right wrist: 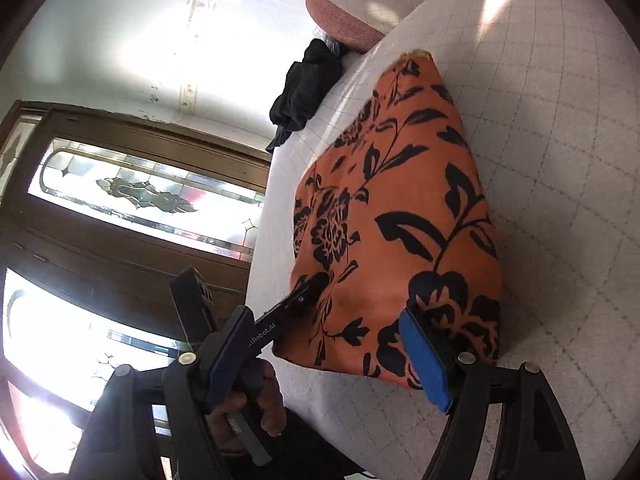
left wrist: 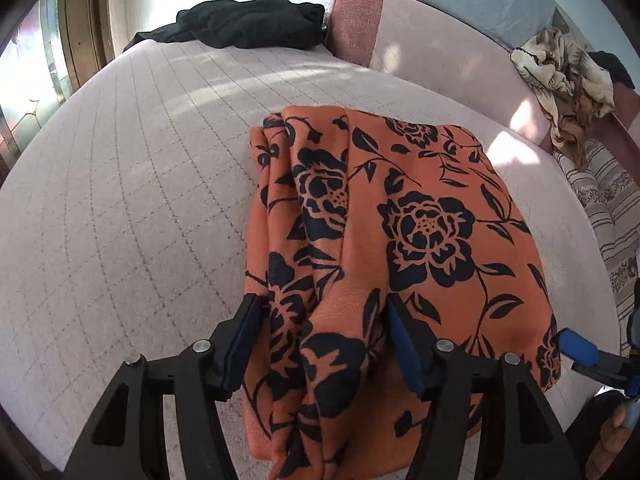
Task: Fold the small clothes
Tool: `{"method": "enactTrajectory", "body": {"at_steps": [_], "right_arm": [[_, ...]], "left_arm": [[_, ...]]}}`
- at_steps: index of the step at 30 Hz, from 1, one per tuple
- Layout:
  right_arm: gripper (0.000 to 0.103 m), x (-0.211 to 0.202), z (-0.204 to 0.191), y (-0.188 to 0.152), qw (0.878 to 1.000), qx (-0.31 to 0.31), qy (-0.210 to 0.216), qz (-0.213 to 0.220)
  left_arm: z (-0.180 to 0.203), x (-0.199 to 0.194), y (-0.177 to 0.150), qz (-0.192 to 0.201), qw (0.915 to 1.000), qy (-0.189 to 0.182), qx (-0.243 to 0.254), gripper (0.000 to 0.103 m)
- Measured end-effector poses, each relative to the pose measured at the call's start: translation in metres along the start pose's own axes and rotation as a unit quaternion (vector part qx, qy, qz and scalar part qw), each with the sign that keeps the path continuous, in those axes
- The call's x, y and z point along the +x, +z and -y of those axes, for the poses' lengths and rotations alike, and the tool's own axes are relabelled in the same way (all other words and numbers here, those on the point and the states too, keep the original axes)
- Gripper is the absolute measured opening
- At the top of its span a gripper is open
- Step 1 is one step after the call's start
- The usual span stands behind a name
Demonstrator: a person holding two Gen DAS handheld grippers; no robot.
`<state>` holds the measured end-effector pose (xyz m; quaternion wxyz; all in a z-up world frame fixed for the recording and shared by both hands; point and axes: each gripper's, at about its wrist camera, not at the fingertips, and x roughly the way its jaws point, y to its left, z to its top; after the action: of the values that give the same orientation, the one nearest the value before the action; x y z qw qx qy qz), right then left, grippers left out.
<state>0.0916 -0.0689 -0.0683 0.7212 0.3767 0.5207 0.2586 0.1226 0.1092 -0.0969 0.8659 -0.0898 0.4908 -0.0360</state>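
A: Garment, orange with black flowers, lies folded into a thick bundle on the quilted pale-pink cushion, its left side gathered in long pleats.

B: Left gripper?

A: Over the near end of the bundle, pointing steeply down. Jaws spread apart; pleated fabric sits between the blue pads, and the right pad lies against the cloth. No clamp visible, so released.

B: Right gripper?

A: At the near right corner of the bundle, camera rolled well over. Jaws wide; the bright blue pad rests at the cloth edge, the other finger stands off the cushion's side. Also released, nothing gripped.

B: Hands?

A: Right-wrist view shows a hand wrapped round the left gripper's handle, dark sleeve behind it.

B: Surroundings?

A: Black clothing heaped at the far end of the cushion beside a dusty-rose armrest. Crumpled cream-and-brown cloth on the backrest at right. Wooden door with leaded glass beyond the cushion.
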Motion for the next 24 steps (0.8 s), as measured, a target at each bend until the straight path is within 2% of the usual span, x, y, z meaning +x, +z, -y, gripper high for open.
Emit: {"method": "enactTrajectory", "body": {"at_steps": [3, 5, 7, 9, 10, 11, 12, 13, 14, 16, 17, 19, 20, 22, 23, 24], "right_arm": [[0.079, -0.026, 0.005, 0.015, 0.999, -0.003, -0.009, 0.036], [0.081, -0.03, 0.024, 0.027, 0.998, 0.031, -0.023, 0.045], [0.081, -0.019, 0.046, 0.037, 0.997, 0.076, -0.017, 0.027], [0.081, 0.0, 0.062, 0.04, 0.994, 0.108, -0.015, -0.001], [0.081, 0.009, 0.068, 0.042, 0.993, 0.12, -0.004, -0.021], [0.076, 0.018, 0.071, 0.042, 0.992, 0.124, -0.012, -0.031], [0.069, 0.023, 0.071, 0.042, 0.992, 0.117, -0.031, -0.037], [0.051, 0.026, 0.067, 0.042, 0.993, 0.103, -0.045, -0.044], [0.041, 0.024, 0.059, 0.041, 0.994, 0.081, -0.061, -0.041], [0.037, 0.018, 0.032, 0.038, 0.993, 0.018, -0.108, -0.032], [0.037, 0.017, 0.019, 0.034, 0.989, -0.02, -0.144, -0.025], [0.037, 0.033, 0.01, 0.026, 0.964, -0.107, -0.24, -0.039], [0.039, 0.038, 0.016, 0.024, 0.962, -0.115, -0.243, -0.047], [0.047, 0.022, 0.025, 0.033, 0.981, -0.051, -0.183, -0.035], [0.058, 0.013, 0.03, 0.039, 0.988, -0.017, -0.149, -0.027], [0.063, 0.002, 0.035, 0.044, 0.993, 0.012, -0.115, -0.011]], "left_arm": [[0.014, -0.03, 0.012, 0.052, 0.9984, -0.003, 0.023, 0.064], [0.023, -0.037, 0.017, 0.071, 0.9968, -0.012, 0.033, 0.064], [0.025, -0.02, 0.016, 0.054, 0.9978, 0.001, 0.038, 0.064], [0.017, 0.014, 0.008, 0.004, 0.9985, 0.049, 0.026, 0.065], [0.01, 0.022, 0.002, 0.003, 0.9992, 0.037, 0.012, 0.068], [0.004, 0.021, -0.003, 0.018, 0.9994, 0.029, -0.002, 0.071], [0.003, 0.02, -0.003, 0.019, 0.9994, 0.03, -0.004, 0.072], [0.004, 0.018, -0.002, 0.019, 0.9993, 0.034, 0.0, 0.072], [0.005, 0.018, -0.002, 0.018, 0.9992, 0.034, 0.003, 0.072], [0.001, 0.02, -0.004, 0.02, 0.9995, 0.023, -0.003, 0.073], [-0.002, 0.021, -0.004, 0.021, 0.9995, 0.019, -0.011, 0.075], [-0.007, 0.024, -0.005, 0.016, 0.9996, 0.01, -0.02, 0.077], [-0.007, 0.023, -0.005, 0.018, 0.9996, 0.008, -0.02, 0.078], [-0.008, 0.021, -0.006, 0.019, 0.9996, 0.003, -0.02, 0.078], [-0.009, 0.021, -0.006, 0.02, 0.9996, 0.0, -0.023, 0.078], [-0.01, 0.022, -0.006, 0.02, 0.9995, -0.002, -0.025, 0.078]]}}
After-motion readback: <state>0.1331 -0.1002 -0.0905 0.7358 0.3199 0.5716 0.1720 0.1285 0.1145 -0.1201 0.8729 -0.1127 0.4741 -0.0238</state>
